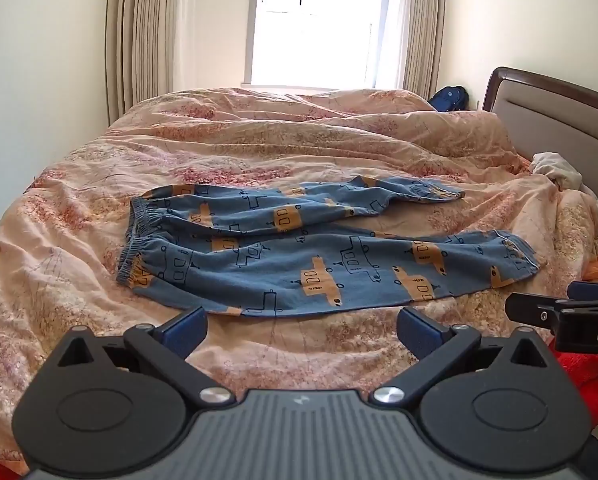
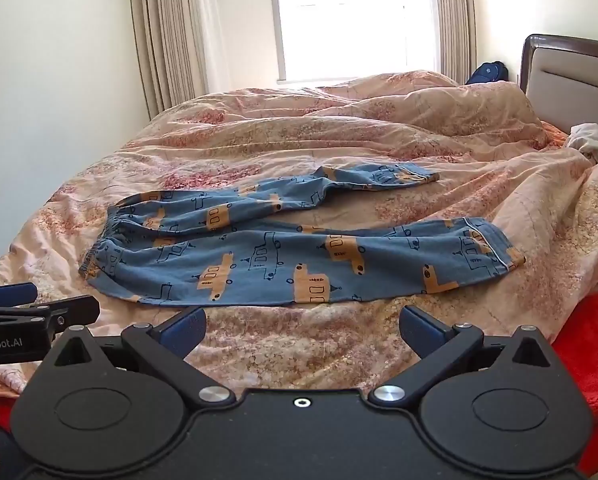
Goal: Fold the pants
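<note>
Pants: blue pyjama pants (image 1: 283, 256) with a yellow-and-outline vehicle print are lying spread out on the bed, unfolded, on top of the duvet.
Waistband: the elastic waistband (image 1: 135, 236) is sitting at the left end, gathered and slightly crumpled.
Legs: the two legs are running off to the right and splitting apart; the near leg (image 2: 339, 268) is lying fairly flat, while the far leg (image 2: 331, 188) is bending and wrinkling toward its cuff.
Cuffs: the near cuff (image 1: 515, 256) is reaching further right than the far cuff (image 1: 439, 192).
Duvet: a peach floral duvet (image 1: 259, 136) is covering the bed in loose, rumpled folds.
Left gripper: the left gripper (image 1: 301, 330) is hovering above the near edge of the duvet, just short of the pants and not touching them; its fingers (image 1: 183, 330) are standing wide apart with nothing between them.
Right gripper: the right gripper (image 2: 301, 330) is hovering beside it to the right, also near the pants' near edge and clear of the cloth; its fingers (image 2: 419, 330) are spread wide and holding nothing.
Far side: a bright window (image 1: 319, 24) with beige curtains (image 1: 139, 36) is showing beyond the bed.
Right side: a padded headboard (image 2: 571, 80) is standing at the right, with a blue backpack (image 1: 451, 98) near the far corner.
Near right edge: a red blanket (image 2: 587, 364) is showing beside the duvet.
</note>
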`<state>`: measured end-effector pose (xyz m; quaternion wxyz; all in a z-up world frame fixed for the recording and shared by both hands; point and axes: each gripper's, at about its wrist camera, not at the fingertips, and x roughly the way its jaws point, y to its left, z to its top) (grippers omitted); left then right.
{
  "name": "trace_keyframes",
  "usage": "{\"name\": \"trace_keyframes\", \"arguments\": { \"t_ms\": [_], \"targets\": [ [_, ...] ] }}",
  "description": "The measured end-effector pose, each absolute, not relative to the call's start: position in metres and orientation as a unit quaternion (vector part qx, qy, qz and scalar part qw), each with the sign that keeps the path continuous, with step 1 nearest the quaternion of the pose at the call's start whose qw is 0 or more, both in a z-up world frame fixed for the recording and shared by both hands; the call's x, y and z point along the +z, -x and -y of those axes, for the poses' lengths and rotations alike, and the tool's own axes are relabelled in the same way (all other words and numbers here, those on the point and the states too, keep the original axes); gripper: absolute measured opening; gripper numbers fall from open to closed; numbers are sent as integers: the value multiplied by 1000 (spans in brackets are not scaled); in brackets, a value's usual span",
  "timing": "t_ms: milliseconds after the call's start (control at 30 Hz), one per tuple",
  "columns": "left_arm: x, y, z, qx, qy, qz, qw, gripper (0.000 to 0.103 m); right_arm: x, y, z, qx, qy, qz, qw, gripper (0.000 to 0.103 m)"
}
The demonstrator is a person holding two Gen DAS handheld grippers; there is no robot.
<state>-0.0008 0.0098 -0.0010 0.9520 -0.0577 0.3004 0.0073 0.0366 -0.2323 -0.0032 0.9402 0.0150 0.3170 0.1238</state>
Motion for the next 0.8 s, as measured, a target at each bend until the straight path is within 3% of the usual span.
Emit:
{"name": "trace_keyframes", "arguments": {
  "t_ms": [800],
  "targets": [
    [-1, -7, 3, 12, 43, -313, 949, 103, -3, -43, 232, 124, -18, -314, 941, 103]
  ]
}}
